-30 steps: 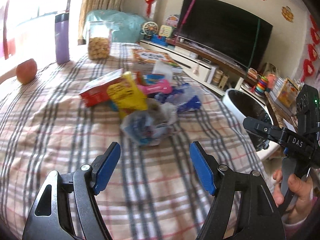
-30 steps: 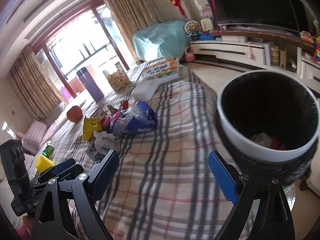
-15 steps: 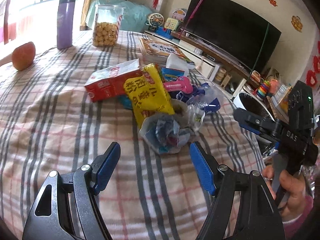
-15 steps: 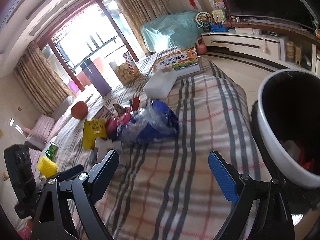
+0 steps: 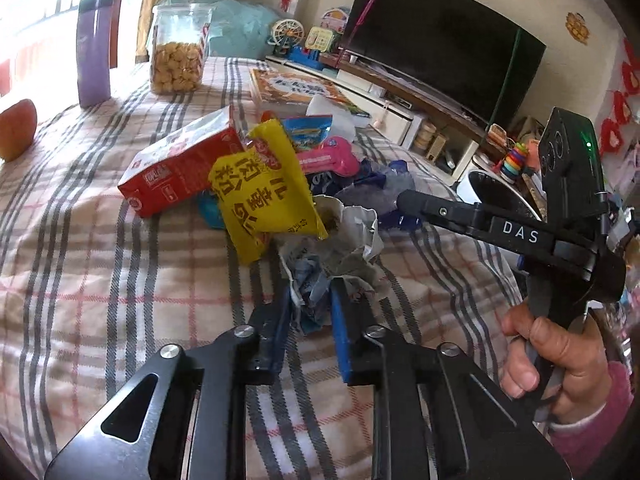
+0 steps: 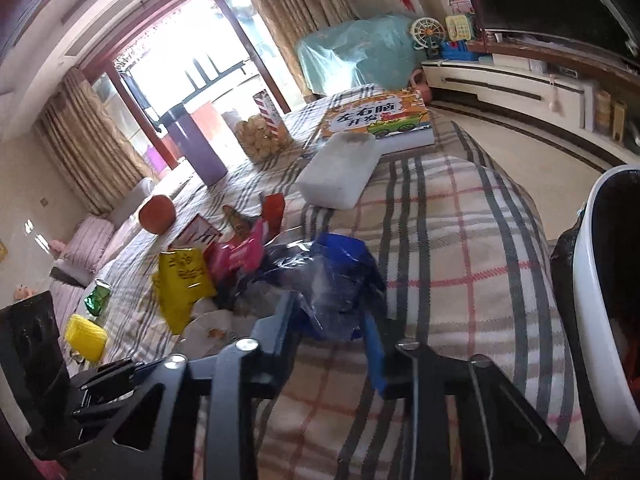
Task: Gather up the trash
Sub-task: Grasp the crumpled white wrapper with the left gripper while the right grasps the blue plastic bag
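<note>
A heap of trash lies on the plaid cloth: a yellow snack bag (image 5: 264, 196), a red carton (image 5: 180, 168), a pink wrapper (image 5: 328, 160) and a crumpled grey-white wrapper (image 5: 340, 248). My left gripper (image 5: 308, 312) is closing, and its blue pads pinch the near end of that crumpled wrapper. In the right wrist view my right gripper (image 6: 330, 332) is also closing, with a blue and clear plastic bag (image 6: 332, 280) squeezed between its pads. From the left wrist view the right gripper (image 5: 402, 200) reaches into the heap from the right, held by a hand (image 5: 556, 360).
A white-rimmed bin (image 6: 596, 320) with a black liner stands off the table's right edge. Farther back are a cookie jar (image 5: 176, 52), a purple bottle (image 5: 94, 48), a round orange fruit (image 5: 16, 128), a picture book (image 6: 380, 120) and a white tissue pack (image 6: 340, 168).
Both grippers moved forward and down to the trash heap. Their jaws went from wide open to closed, the left on the crumpled wrapper and the right on the blue plastic bag.
</note>
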Available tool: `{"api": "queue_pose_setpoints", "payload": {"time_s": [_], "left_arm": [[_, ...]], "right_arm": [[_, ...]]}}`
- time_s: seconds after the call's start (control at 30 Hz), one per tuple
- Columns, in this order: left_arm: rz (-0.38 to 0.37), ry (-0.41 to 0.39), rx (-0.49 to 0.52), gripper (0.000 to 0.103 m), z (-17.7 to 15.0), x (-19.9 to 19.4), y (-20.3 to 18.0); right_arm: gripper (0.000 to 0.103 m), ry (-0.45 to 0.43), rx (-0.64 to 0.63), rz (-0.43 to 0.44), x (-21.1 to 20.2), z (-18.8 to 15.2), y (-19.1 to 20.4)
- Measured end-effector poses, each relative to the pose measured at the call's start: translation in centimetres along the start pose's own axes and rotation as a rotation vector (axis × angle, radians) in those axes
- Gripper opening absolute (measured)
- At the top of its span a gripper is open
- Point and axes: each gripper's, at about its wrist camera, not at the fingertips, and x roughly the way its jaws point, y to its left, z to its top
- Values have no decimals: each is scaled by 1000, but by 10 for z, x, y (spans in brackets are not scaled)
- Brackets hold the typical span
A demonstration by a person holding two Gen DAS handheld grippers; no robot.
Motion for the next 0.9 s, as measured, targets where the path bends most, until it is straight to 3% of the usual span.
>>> {"api": "queue_pose_setpoints", "payload": {"time_s": [0.17, 0.43, 0.47, 0.53, 0.57, 0.6, 0.83, 0.87, 0.9], "left_arm": [[-36, -2, -9, 16, -4, -7, -7], [-51, -20, -8, 14, -13, -22, -18], [-52, -21, -10, 14, -13, -22, -17], [-50, -18, -15, 14, -14, -23, -16], [-47, -16, -16, 14, -14, -22, -15], [-45, -14, -18, 14, -15, -22, -13], [-44, -18, -13, 14, -18, -30, -15], [-45, -17, -12, 14, -18, -31, -15], [-50, -17, -12, 14, -20, -32, -17]], "right_arm": [[22, -23, 17, 4, -20, -8, -4], [24, -37, 38, -3, -62, -28, -13], [29, -25, 39, 0, -64, -31, -14], [51, 0, 31, -7, -65, -35, -13], [76, 0, 19, -18, -65, -36, -12], [90, -7, -3, -34, -65, -36, -10], [92, 33, -122, -55, -36, -21, -4], [88, 50, -117, -41, -29, -19, -6], [74, 61, -113, -34, -27, -20, -7]]}}
